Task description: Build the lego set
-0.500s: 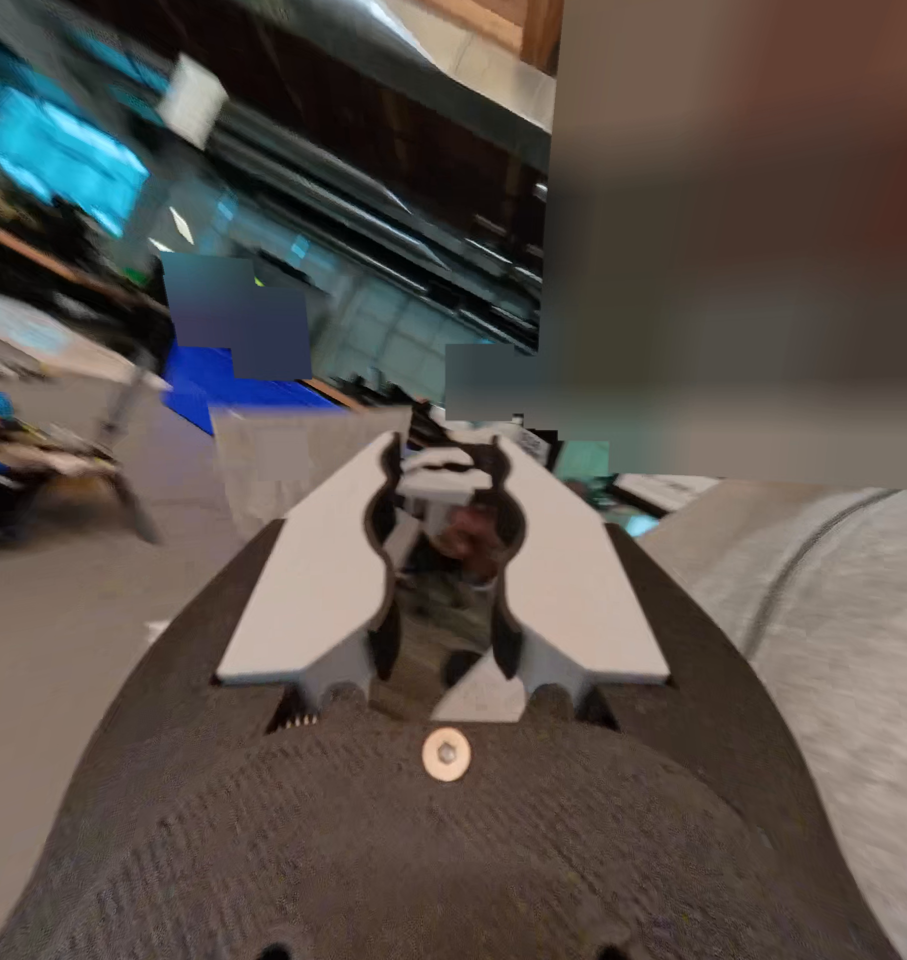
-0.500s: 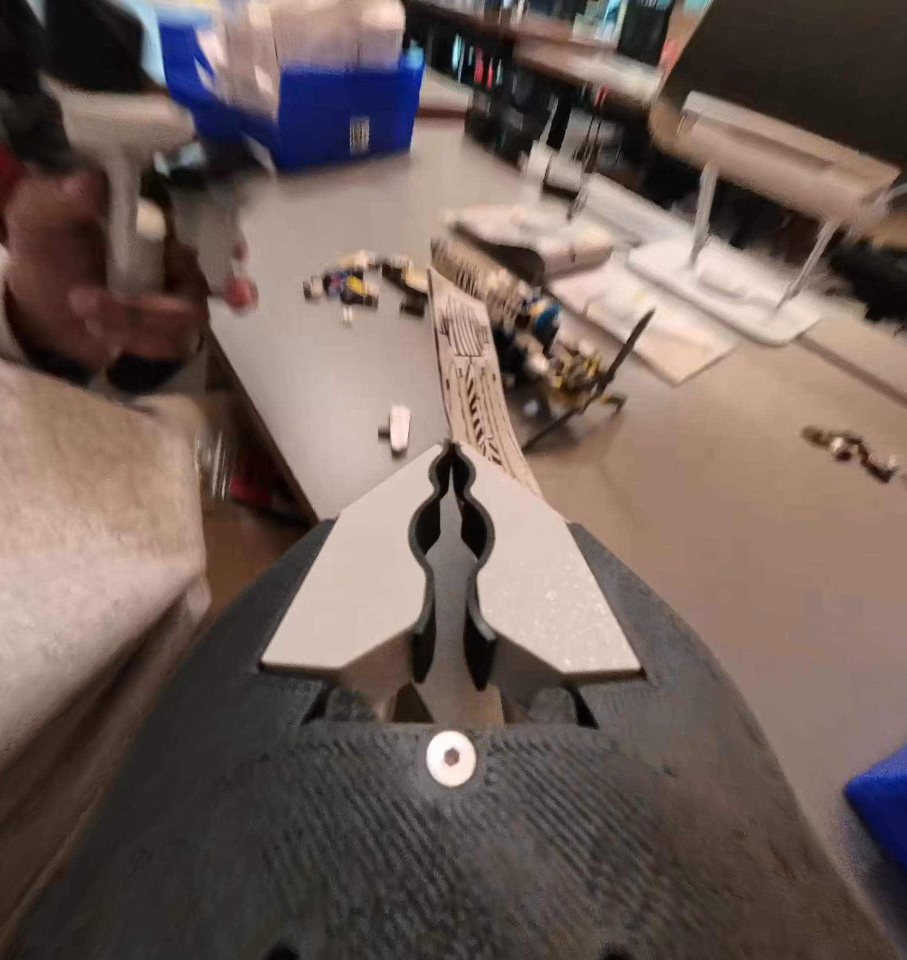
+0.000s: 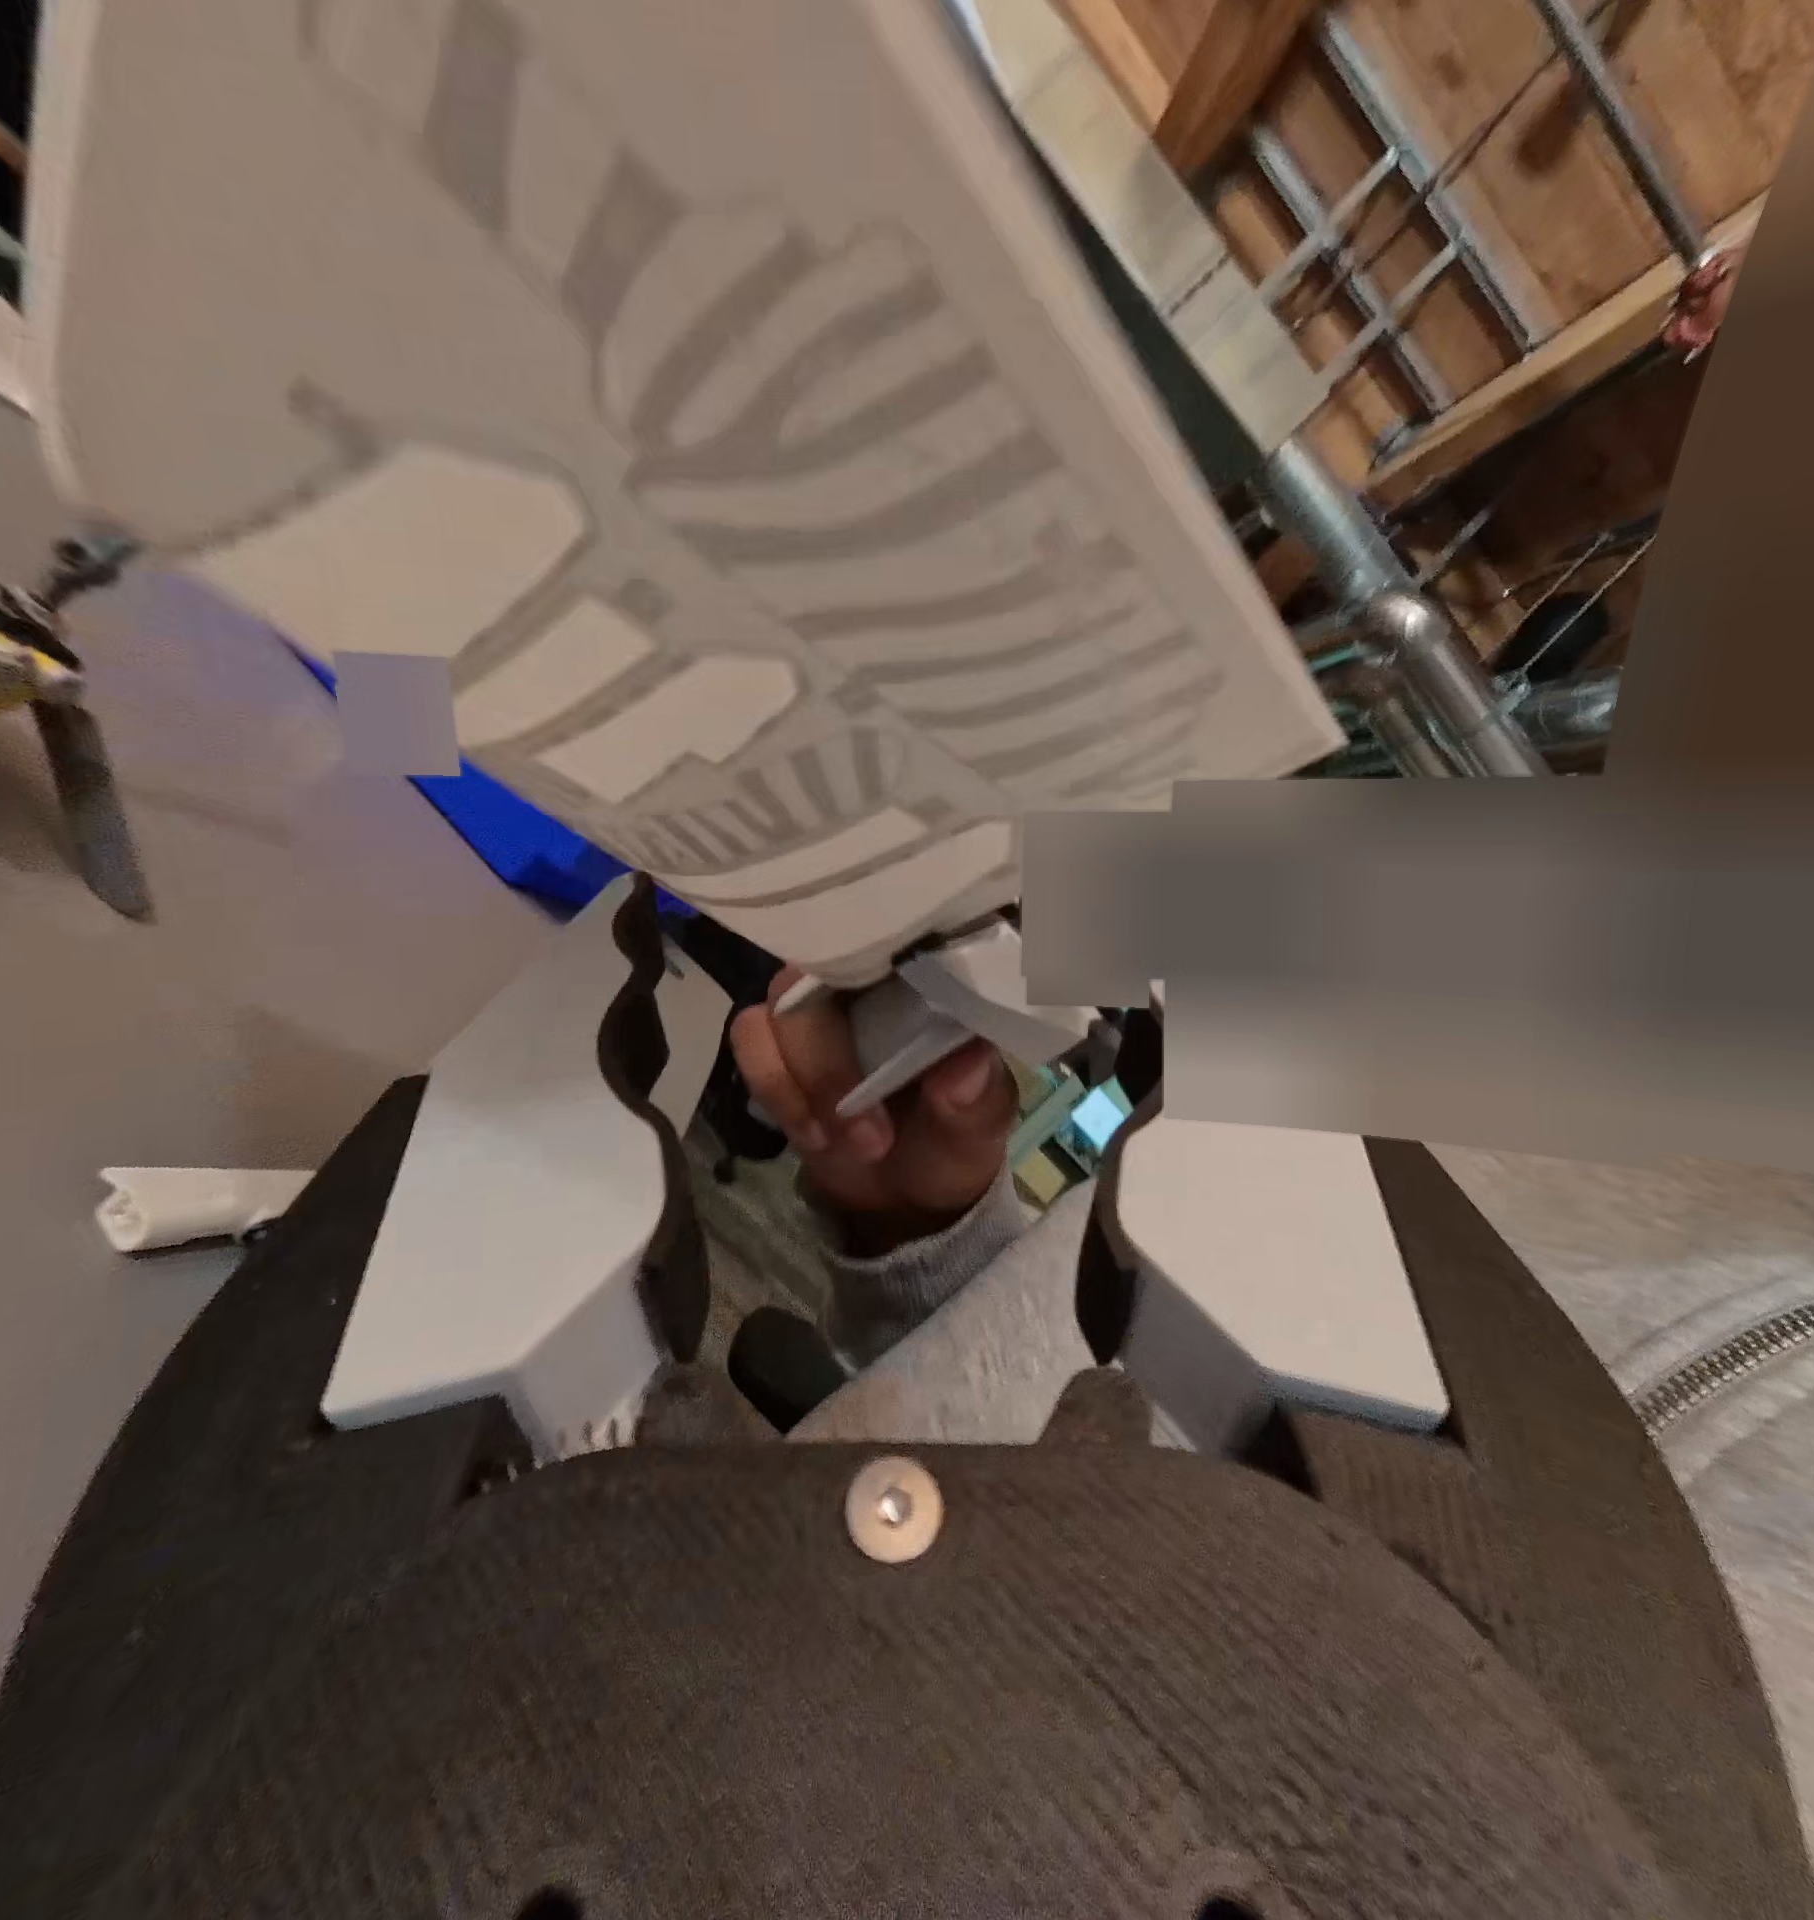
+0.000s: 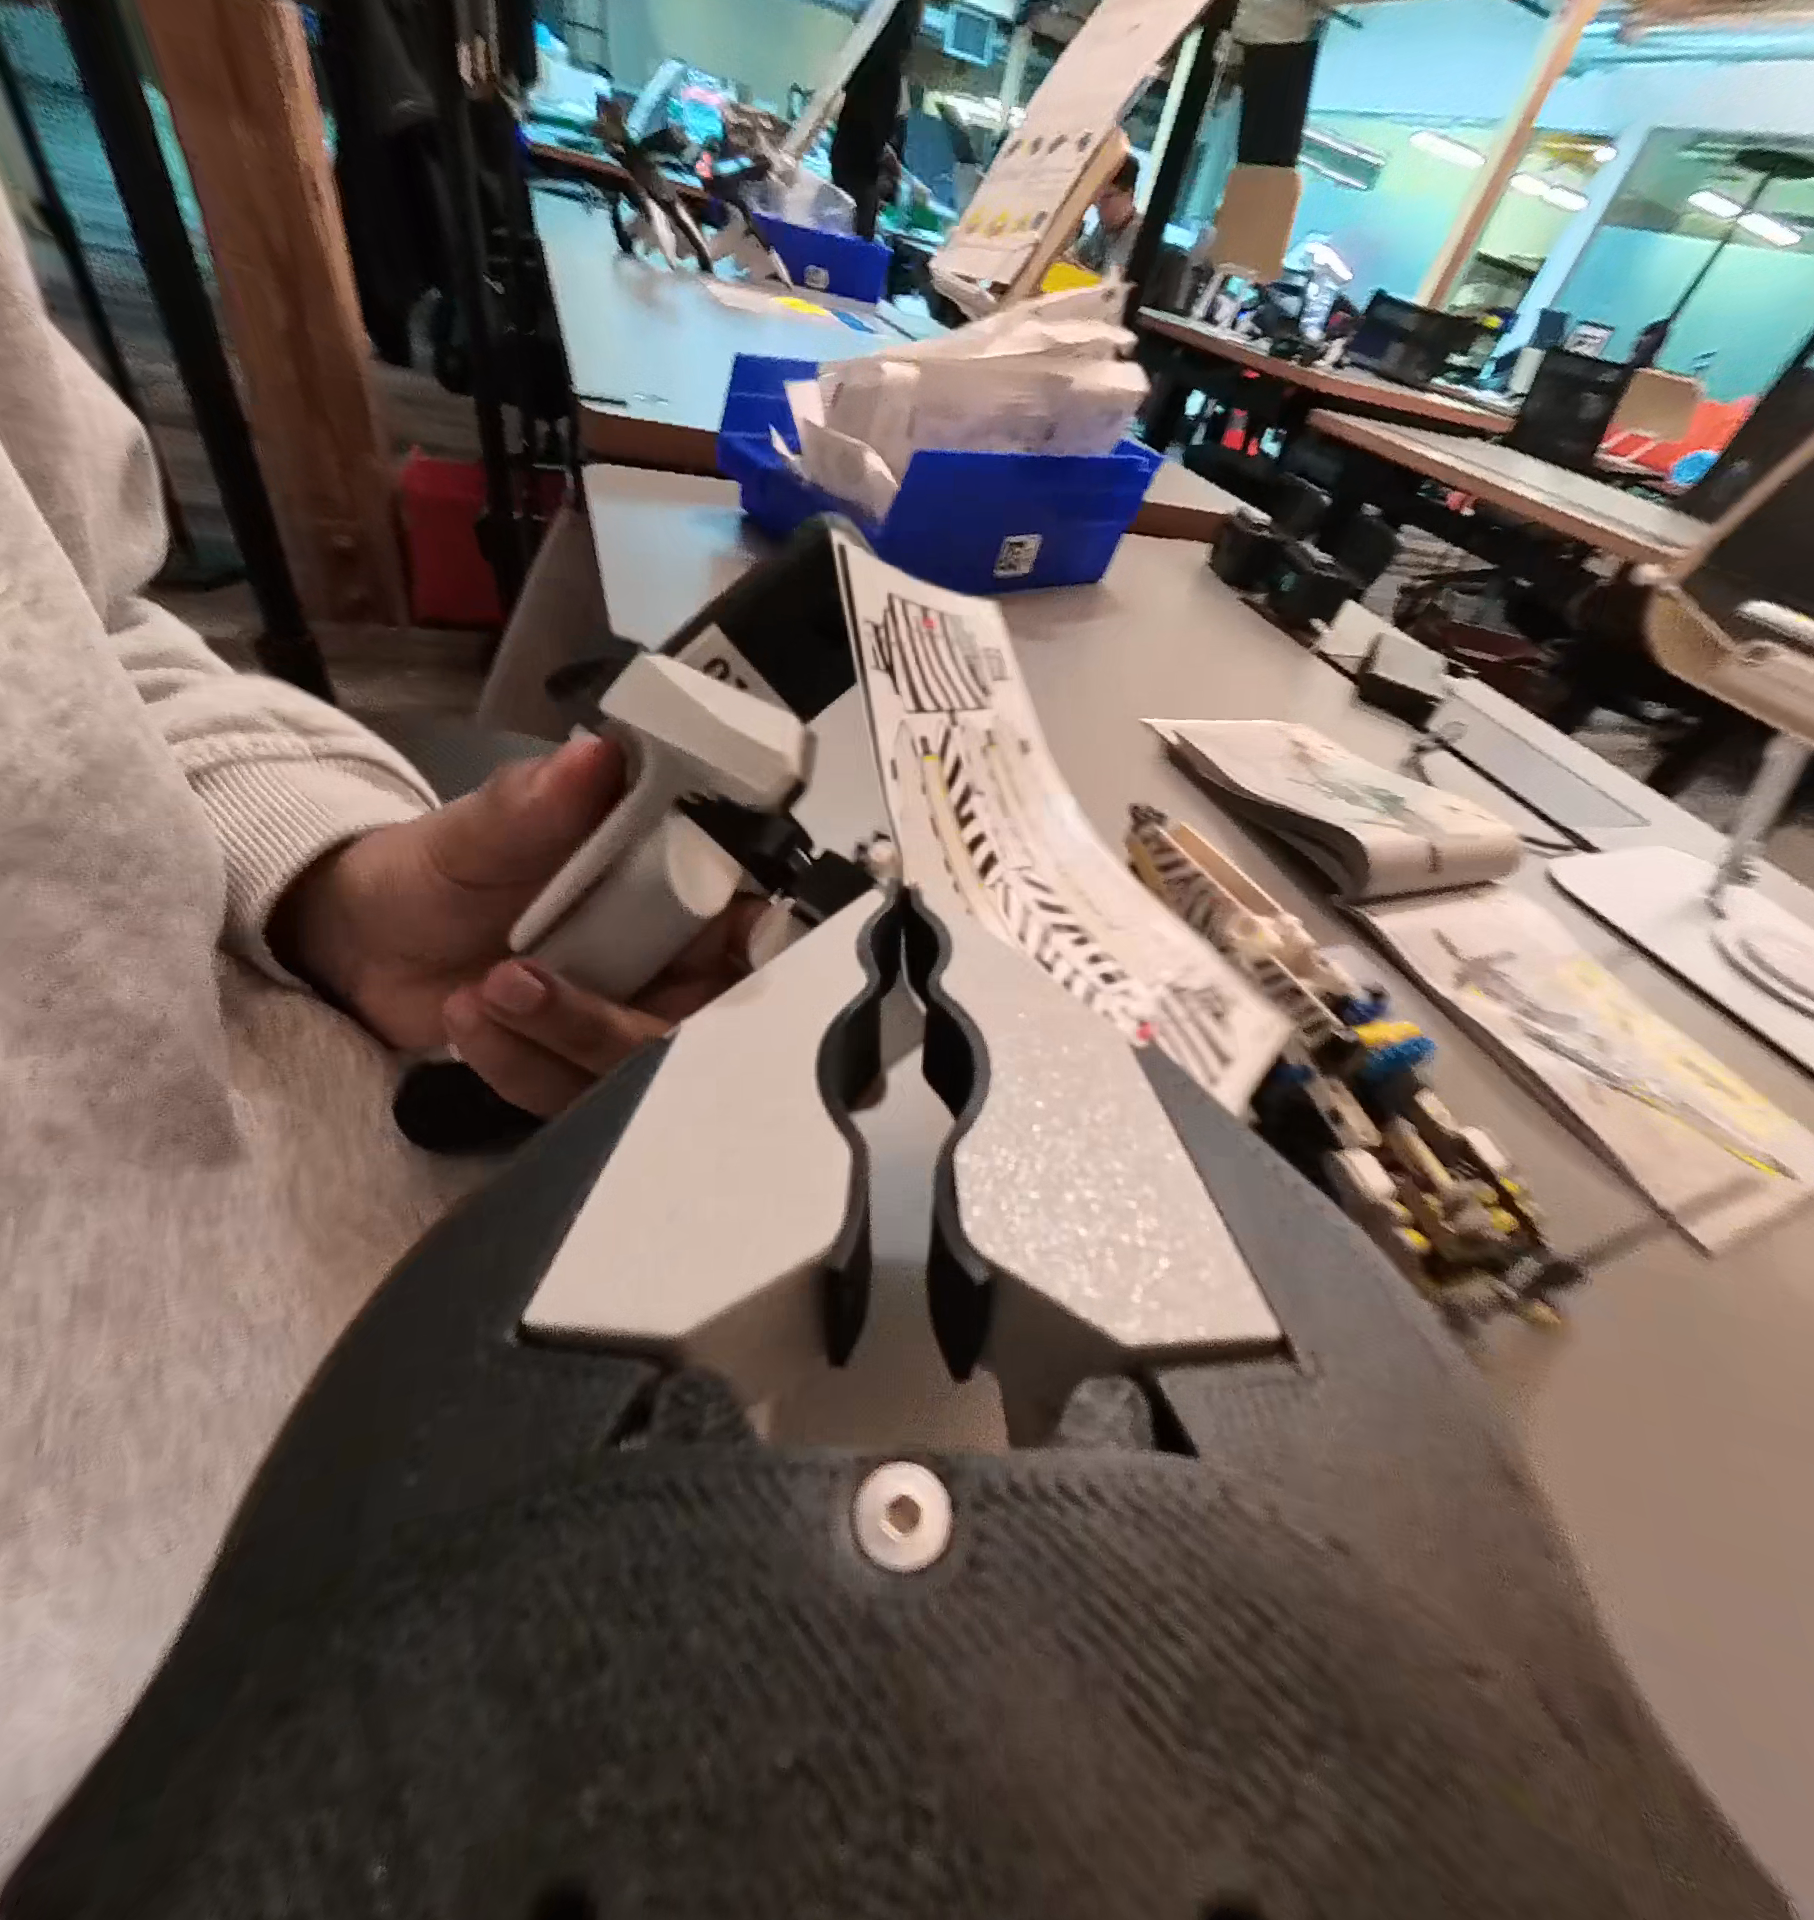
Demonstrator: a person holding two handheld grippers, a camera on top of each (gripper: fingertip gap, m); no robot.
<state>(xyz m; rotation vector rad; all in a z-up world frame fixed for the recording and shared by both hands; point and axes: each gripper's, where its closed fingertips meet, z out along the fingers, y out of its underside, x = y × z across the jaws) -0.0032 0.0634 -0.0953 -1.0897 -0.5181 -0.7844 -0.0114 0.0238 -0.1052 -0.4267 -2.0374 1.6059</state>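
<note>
My right gripper (image 4: 905, 902) is shut on one end of a white sticker sheet (image 4: 996, 831) with black and yellow stripes, which curves up and away over the grey table (image 4: 1661, 1507). The sheet's pale back (image 3: 591, 436) fills the top of the left wrist view. My left gripper (image 3: 887, 1003) is open wide and faces the sheet's held end, with nothing in it; a patch hides its right fingertip. A hand holds it just left of the sheet (image 4: 674, 790). The partly built lego model (image 4: 1381, 1122) lies on the table beside the sheet; part of it shows at the left (image 3: 9, 644).
A blue bin (image 4: 944, 509) of white bags stands at the table's far edge. Open instruction booklets (image 4: 1350, 800) lie right of the model, with a monitor stand (image 4: 1755, 935) beyond. A small white piece (image 3: 186, 1205) lies on the table. A grey sleeve (image 4: 72, 831) is at the left.
My left gripper has opened wider. My right gripper has lifted the sheet off the table and brought it up close in front of the left gripper.
</note>
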